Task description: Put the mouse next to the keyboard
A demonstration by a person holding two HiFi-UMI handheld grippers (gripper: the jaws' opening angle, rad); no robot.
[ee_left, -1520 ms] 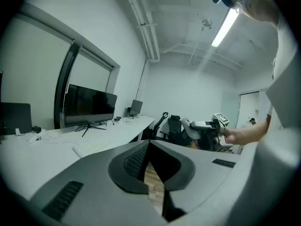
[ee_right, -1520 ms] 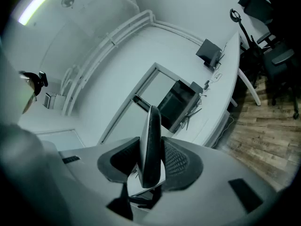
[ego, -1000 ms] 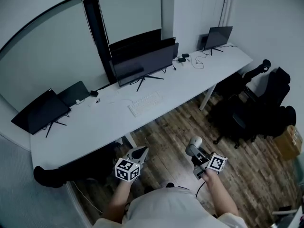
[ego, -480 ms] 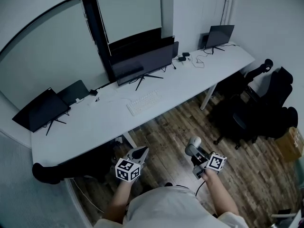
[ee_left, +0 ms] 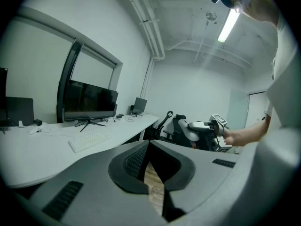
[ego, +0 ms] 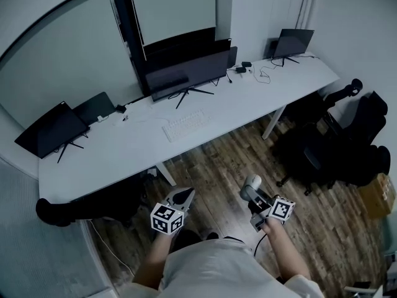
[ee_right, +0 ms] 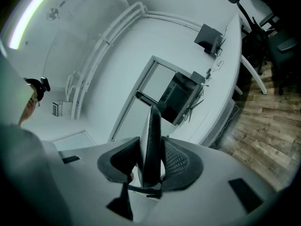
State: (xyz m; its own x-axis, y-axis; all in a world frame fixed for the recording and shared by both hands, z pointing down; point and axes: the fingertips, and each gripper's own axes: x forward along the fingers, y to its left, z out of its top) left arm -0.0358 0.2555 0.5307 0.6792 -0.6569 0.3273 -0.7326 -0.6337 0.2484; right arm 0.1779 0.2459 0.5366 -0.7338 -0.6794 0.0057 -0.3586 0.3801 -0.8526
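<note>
While the right hand-held gripper point(ego: 253, 197) is clamped on the mouse point(ego: 252, 182), it hangs over the wood floor point(ego: 211, 166), well apart from the desk point(ego: 124, 154). White keyboard point(ego: 184, 125) lies on the desk in front of the middle monitor point(ego: 186, 76). Left hand-held gripper point(ego: 182, 197) is closed tip to tip with nothing in it, also over the floor.

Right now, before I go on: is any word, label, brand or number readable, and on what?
No text is readable in any view.
White keyboard on the long white desk: key legends too small.
Black-and-white square-marker cubes: patterns only, no letters.
Dark flat monitors: screens blank, no brand legible.
</note>
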